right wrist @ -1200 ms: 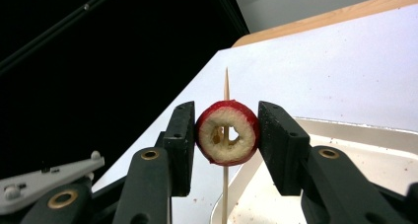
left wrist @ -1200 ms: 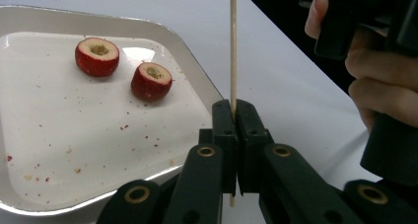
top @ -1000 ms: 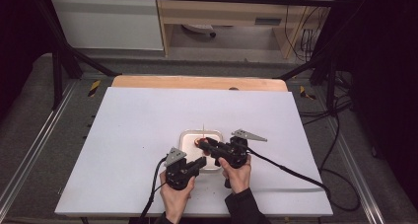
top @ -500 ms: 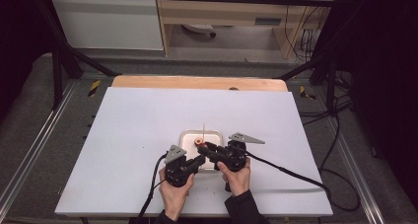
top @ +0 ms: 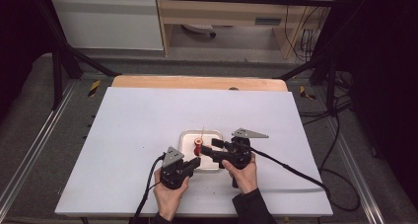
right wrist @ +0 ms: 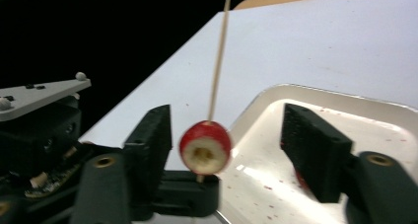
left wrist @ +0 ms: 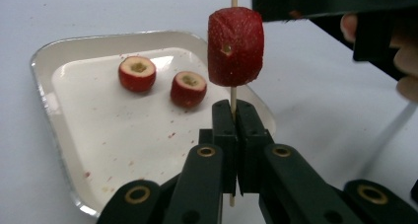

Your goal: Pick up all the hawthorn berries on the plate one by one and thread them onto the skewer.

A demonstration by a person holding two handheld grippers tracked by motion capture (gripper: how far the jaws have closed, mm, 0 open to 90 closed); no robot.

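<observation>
L gripper [left wrist: 235,135], nearest, is clenched on the low end of a wooden skewer [left wrist: 233,98], held upright. One red cored fruit piece [left wrist: 235,46] is threaded on it just above the jaws. R gripper [right wrist: 226,145] stands spread wide, jaws either side of that fruit w/o touching. Skewer's long axis runs vertical, so R looks best placed to push the piece down. Behind, two more fruit pieces [left wrist: 137,73] lie in the white tray [left wrist: 74,51].
</observation>
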